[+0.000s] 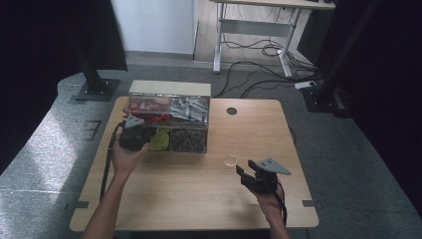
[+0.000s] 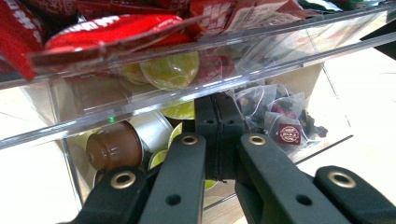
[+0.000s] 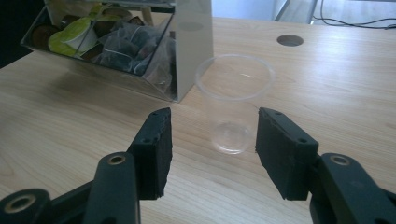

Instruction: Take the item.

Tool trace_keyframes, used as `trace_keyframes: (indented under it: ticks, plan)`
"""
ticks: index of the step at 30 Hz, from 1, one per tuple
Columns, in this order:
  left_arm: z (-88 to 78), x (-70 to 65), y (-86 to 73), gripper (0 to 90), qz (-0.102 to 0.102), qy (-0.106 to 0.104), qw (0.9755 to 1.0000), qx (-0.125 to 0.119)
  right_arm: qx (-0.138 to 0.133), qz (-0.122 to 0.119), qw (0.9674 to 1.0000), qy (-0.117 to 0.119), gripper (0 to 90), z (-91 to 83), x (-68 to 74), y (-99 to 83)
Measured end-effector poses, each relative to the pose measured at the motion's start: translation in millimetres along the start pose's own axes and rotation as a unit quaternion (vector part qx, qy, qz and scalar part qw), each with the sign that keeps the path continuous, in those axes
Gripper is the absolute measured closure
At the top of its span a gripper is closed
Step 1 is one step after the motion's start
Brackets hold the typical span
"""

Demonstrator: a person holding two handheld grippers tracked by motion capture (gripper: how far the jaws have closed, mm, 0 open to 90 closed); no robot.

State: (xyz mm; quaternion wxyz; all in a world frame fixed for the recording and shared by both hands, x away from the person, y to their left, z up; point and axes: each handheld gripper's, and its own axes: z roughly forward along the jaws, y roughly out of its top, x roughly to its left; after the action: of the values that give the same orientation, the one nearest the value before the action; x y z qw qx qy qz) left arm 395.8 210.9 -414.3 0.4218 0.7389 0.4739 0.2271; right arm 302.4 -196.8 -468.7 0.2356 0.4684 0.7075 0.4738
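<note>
Near the table's right edge stands a clear plastic cup (image 3: 235, 102), the right gripper (image 3: 212, 154) spread wide before it: thin and crushable, best squeezed gently mid-wall. Left gripper (image 2: 217, 140), jaws pressed together, noses into the clear organizer (image 1: 168, 117) among coffee pods (image 2: 114, 147).

I see a clear plastic cup (image 3: 235, 105) standing upright and empty on the tabletop (image 3: 327, 93), just beside the clear compartment box (image 1: 169, 123) of capsules and sachets.
</note>
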Motion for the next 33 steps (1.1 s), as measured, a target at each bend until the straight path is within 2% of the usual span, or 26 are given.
trace_keyframes:
  ticks: [5,11,33]
  plan:
    - [0.2,0.4,-0.1,90.0,0.001,0.0,1.0,0.001,0.0,-0.007,1.0,0.007,47.0,4.9,5.2,2.4]
    - [1.2,1.2,-0.4,90.0,0.0,-0.001,1.0,0.001,-0.012,-0.011,0.9998,0.012,49.3,10.8,13.1,7.1]
    - [3.8,1.6,0.4,90.0,-0.001,-0.002,1.0,0.007,-0.015,-0.03,0.9986,0.041,51.2,29.1,25.4,29.1]
